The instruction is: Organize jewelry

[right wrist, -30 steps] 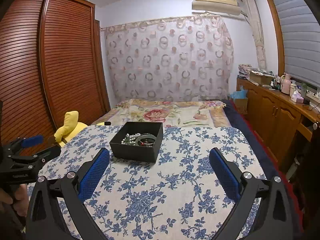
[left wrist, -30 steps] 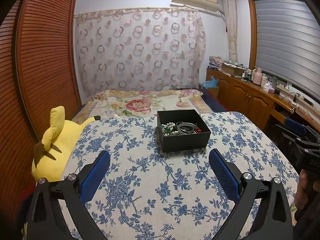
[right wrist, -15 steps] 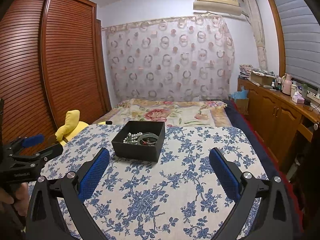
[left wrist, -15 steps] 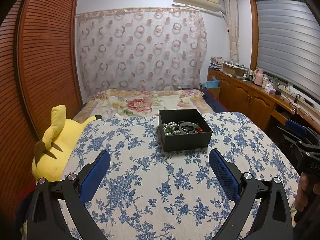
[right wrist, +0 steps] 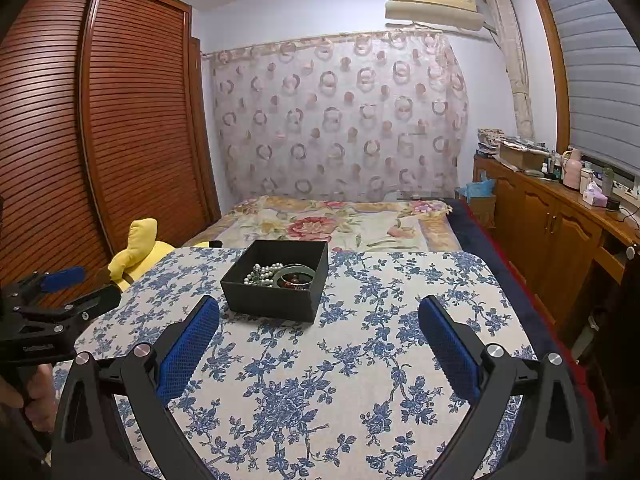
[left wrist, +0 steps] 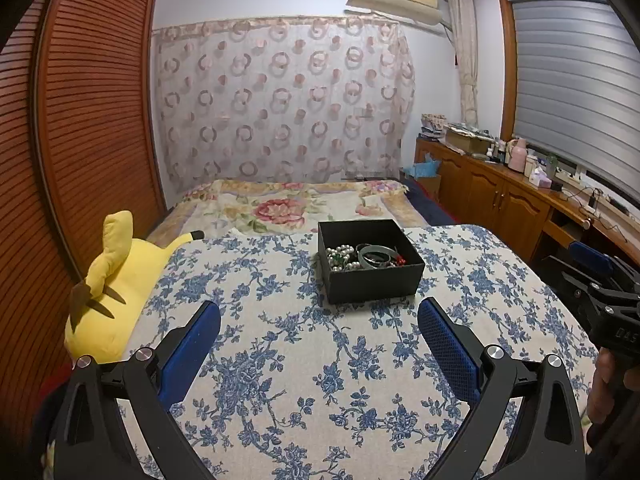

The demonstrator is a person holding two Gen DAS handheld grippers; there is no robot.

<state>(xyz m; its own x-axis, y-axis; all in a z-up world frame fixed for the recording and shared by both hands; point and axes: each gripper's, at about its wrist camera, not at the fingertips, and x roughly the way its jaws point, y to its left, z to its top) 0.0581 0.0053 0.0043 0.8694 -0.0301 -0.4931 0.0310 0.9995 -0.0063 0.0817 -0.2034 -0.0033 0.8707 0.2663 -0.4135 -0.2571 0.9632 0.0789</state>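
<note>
— Jewelry (left wrist: 362, 257) lay where?
— In the black box (left wrist: 372, 286) on the table (left wrist: 280, 360) with the blue-flowered cloth: a pearl strand (right wrist: 262, 274), a grey bangle (right wrist: 297, 273) and some red beads (left wrist: 400, 259), all heaped together.
— And the left gripper (left wrist: 319, 322)?
— It hovered above the cloth, short of the box, jaws spread wide, nothing between them.
— The right gripper (right wrist: 319, 322)?
— The same: wide apart, empty, the box ahead toward its left finger. A yellow plush toy (left wrist: 116, 284) lay beside the table.

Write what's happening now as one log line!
left gripper open | right gripper open | beads, bangles in black square box | nothing held
</note>
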